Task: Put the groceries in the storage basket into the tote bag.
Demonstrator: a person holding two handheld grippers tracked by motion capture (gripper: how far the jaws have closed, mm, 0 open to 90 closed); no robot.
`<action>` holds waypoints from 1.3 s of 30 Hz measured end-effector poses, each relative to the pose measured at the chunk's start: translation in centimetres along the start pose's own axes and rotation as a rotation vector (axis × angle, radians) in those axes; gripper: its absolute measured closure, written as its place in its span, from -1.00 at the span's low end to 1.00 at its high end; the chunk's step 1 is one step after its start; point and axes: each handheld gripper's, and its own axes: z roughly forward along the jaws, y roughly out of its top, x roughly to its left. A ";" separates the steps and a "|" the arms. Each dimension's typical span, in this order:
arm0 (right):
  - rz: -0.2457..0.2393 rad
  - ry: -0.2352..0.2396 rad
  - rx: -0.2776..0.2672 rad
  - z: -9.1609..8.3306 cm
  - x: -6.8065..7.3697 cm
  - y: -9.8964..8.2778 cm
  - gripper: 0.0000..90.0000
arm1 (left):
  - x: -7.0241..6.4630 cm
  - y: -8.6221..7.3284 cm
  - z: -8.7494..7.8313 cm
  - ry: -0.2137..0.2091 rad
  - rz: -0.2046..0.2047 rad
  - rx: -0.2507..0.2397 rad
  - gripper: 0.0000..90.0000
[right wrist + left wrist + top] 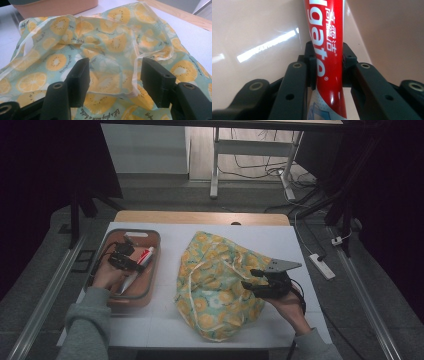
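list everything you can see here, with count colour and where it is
red and white toothpaste tube: 1, red with white lettering, in the tray, between the left gripper's pads
pink plastic tray with dark rim: 1, pink, left side of the table
fruit-print drawstring fabric bag: 1, green with yellow slices, table centre
white table top: 1, white with a wooden far edge
white power strip: 1, white, floor to the right
left gripper: 1, black, closed on the tube in the tray
right gripper: 1, black, jaws apart over the bag's fabric
grey sleeves: 2, bottom edge
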 end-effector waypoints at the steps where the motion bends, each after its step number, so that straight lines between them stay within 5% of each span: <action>1: 0.001 -0.001 -0.001 0.0 0.0 0.0 -0.09 | 0.2 -0.1 -0.3 -0.004 -0.001 -0.015 0.63; 13: 0.005 -0.008 -0.005 -0.2 -0.2 0.0 -0.09 | 0.2 -1.3 -5.6 -0.066 0.017 -0.221 0.65; 20: 0.012 -0.016 0.000 -0.3 -0.3 0.0 -0.09 | -2.5 -1.8 -9.9 -0.123 0.116 -0.352 0.65; 30: 0.047 -0.040 0.022 -1.3 0.2 0.3 -0.09 | -8.2 -1.2 -10.9 -0.230 0.280 -0.390 0.65; 35: 0.054 -0.071 0.077 -1.7 3.0 0.7 -0.09 | -10.1 -1.0 -10.5 -0.240 0.319 -0.382 0.65; 39: 0.130 -0.107 0.137 -1.3 4.9 0.0 -0.15 | -11.3 -1.0 -10.3 -0.245 0.346 -0.384 0.65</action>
